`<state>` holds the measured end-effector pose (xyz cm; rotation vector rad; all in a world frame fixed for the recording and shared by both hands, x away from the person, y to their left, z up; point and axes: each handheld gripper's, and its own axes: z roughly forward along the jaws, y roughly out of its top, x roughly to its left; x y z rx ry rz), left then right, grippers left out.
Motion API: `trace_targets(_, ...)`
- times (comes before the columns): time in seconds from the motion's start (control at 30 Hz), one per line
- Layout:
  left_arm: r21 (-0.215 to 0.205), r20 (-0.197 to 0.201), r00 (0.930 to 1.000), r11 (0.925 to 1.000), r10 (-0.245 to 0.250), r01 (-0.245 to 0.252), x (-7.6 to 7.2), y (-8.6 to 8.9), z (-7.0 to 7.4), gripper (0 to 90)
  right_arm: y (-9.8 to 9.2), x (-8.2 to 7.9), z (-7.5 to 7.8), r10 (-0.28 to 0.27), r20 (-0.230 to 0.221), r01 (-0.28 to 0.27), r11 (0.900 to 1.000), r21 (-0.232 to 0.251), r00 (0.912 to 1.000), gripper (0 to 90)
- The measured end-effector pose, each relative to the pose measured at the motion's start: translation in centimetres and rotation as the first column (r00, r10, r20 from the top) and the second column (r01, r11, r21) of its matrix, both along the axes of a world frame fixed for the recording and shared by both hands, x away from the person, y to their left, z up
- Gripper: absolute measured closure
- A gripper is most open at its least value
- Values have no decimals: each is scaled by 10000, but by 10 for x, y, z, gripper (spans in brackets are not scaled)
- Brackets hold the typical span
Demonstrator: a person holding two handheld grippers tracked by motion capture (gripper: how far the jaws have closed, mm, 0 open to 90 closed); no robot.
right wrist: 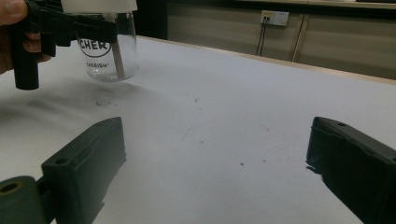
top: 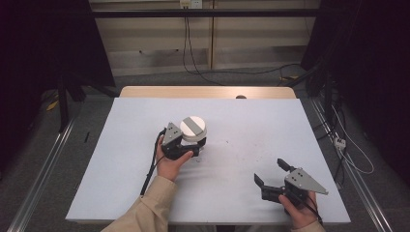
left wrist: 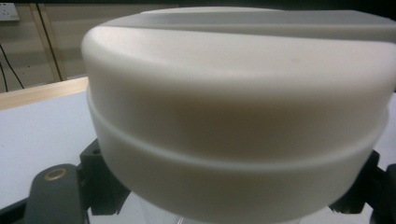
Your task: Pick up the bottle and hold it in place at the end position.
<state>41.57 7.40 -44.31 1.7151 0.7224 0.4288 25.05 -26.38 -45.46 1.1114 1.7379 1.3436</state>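
Observation:
A clear glass jar (right wrist: 109, 56) with a broad white lid (top: 193, 128) is left of the table's middle. My left gripper (top: 196, 143) is shut on the jar just under the lid, and its black jaws flank the jar at both sides in the left gripper view. The lid (left wrist: 233, 93) looms very close there. A thin stick stands inside the glass, which has dark lettering. Whether the jar's base rests on the mat or hangs just above it I cannot tell. My right gripper (top: 270, 171) stays near the front right, open, with bare mat between its jaws (right wrist: 219, 154).
A white mat (top: 241, 116) covers the wooden table (top: 208, 92), with a few dark specks near its middle. Metal rails run along both sides of the table on the floor. Cables hang from a wall socket behind.

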Motion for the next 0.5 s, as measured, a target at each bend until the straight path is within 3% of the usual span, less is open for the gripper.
trace_targets(0.5,-12,36,10000,10000,-4,4,8,-9,-3,182,1,0,0,22,7,-22,10000,-17,10000,41)
